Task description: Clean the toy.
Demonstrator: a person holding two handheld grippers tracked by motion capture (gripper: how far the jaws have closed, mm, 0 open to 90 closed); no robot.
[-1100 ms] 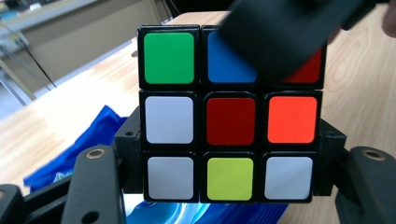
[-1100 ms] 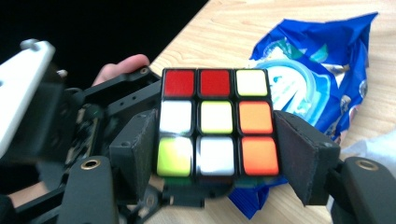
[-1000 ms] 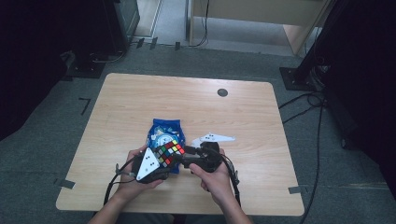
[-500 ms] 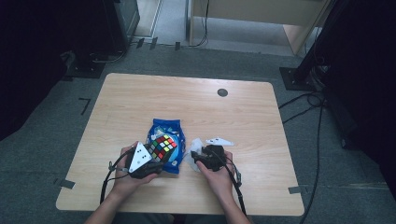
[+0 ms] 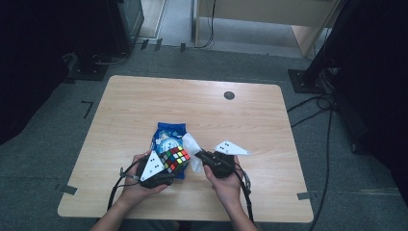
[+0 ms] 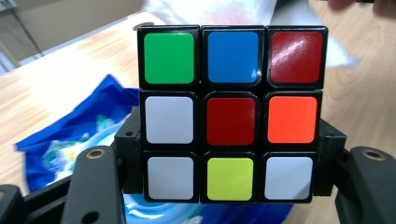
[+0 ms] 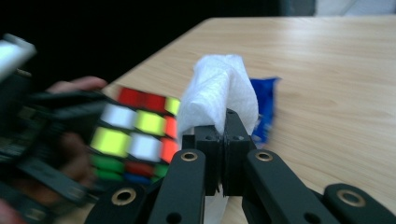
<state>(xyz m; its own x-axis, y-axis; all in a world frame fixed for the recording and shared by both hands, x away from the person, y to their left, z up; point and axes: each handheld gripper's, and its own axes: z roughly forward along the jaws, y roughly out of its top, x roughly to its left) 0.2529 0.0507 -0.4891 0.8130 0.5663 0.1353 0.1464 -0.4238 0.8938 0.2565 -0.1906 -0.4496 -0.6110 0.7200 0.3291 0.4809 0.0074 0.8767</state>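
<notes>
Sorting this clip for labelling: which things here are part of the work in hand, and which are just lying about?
In use:
- puzzle cube, clamped in the left claw
- white tissue, pinched in the right claw beside the cube

Lying about:
- blue packet, flat on the table under the cube
- dark round cap at the far edge

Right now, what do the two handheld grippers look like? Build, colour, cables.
Left gripper and right gripper are black, each topped by a pale three-cornered plate with dark dots. Linkage arms carry brass-coloured pivot rings; the jaw blocks are squared. A black cable trails from each toward the table's near edge. Forearms bare, no sleeves visible.
</notes>
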